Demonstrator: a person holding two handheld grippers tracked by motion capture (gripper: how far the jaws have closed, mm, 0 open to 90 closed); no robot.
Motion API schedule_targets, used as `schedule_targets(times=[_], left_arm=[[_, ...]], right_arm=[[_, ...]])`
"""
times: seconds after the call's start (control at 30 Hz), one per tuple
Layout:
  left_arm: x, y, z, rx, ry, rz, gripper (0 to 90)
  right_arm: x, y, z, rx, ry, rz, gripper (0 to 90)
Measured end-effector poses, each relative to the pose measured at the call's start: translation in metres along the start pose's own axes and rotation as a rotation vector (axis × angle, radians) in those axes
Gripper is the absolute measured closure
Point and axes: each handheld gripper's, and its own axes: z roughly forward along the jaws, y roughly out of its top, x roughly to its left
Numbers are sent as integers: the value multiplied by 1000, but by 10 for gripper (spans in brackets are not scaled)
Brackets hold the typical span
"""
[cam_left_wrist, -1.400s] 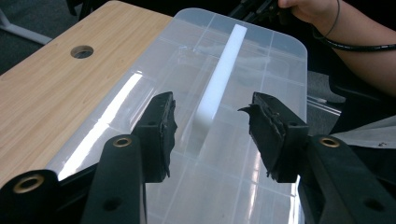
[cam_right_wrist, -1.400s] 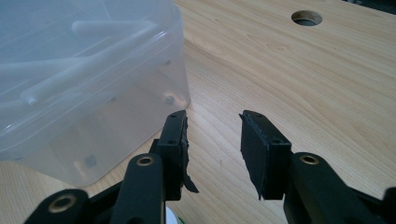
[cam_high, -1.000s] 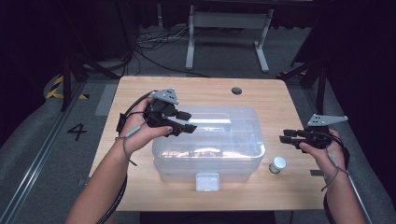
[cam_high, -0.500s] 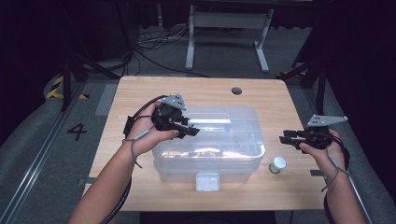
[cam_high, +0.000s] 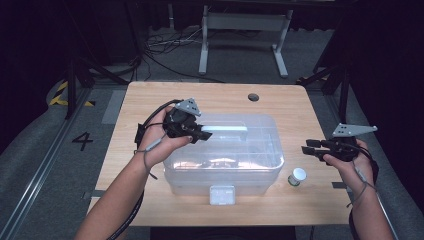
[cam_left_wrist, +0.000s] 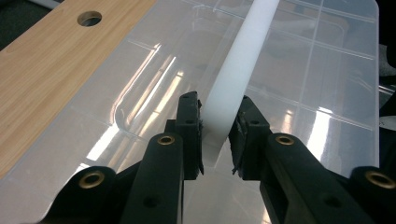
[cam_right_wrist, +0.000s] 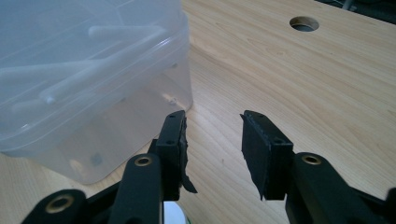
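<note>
White handle (cam_left_wrist: 233, 79): a long bar on the lid (cam_left_wrist: 154, 93) of the clear storage box (cam_high: 225, 165), seated between the jaws of the left gripper (cam_left_wrist: 217, 135). In the left gripper view its long axis runs straight ahead from the jaws and slightly to the right, in line with the gripper's own pointing direction, so the jaws straddle it crosswise near its close end. In the high view the bar shows pale along the top of the box (cam_high: 227, 129), just beyond the left gripper (cam_high: 192, 131).

Left gripper: jaws have just been closing, the handle between them. The pads now appear to lie against both flanks of the bar, a grasp on the handle rather than a loose straddle. Judged next move: a lift on the handle, which depends on this crosswise hold staying centred.

Lid: translucent, ribbed in panels, spreading out to both sides of and beneath the left gripper. It sits flat on the box.

Storage box: directly under the left gripper; ahead and to the left of the right gripper (cam_right_wrist: 212, 140), near but apart.

Right gripper (cam_high: 312, 149): partly open, nothing between the jaws, held over bare counter (cam_right_wrist: 289, 84), well apart from the handle. The left hand is the nearer by far.

Small white-capped jar (cam_high: 297, 176): on the counter between box and right gripper, close below the latter.

Counter: wood, with a round hole (cam_high: 253, 97) at its far edge.
</note>
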Motion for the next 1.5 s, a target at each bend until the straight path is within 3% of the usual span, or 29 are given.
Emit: schedule_targets(times=[0.2, 0.43, 0.63, 0.73, 0.9, 1.03, 1.23, 1.5], left_arm=[[5, 5, -3, -3, -7, -7, 757], [8, 15, -5, 43, 9, -20, 756], [16, 19, -7, 24, -12, -52, 754], [20, 21, -8, 17, -12, -72, 751], [22, 25, -9, 22, -6, -87, 749], [26, 30, -10, 23, 5, -91, 747], [28, 37, -12, 41, 29, -81, 744], [35, 39, -12, 30, 6, -101, 742]], right_arm=[[5, 1, -5, 1, 4, -3, 631], [9, 1, -6, 7, 13, -11, 639], [14, 2, -7, -3, 29, -30, 653], [16, 2, -8, -21, 56, -27, 719], [21, 3, -7, 1, 60, -65, 842], [30, 6, -3, -3, 101, -120, 897], [42, 7, 2, -11, 162, -178, 900], [57, 10, 9, 0, 239, -222, 900]])
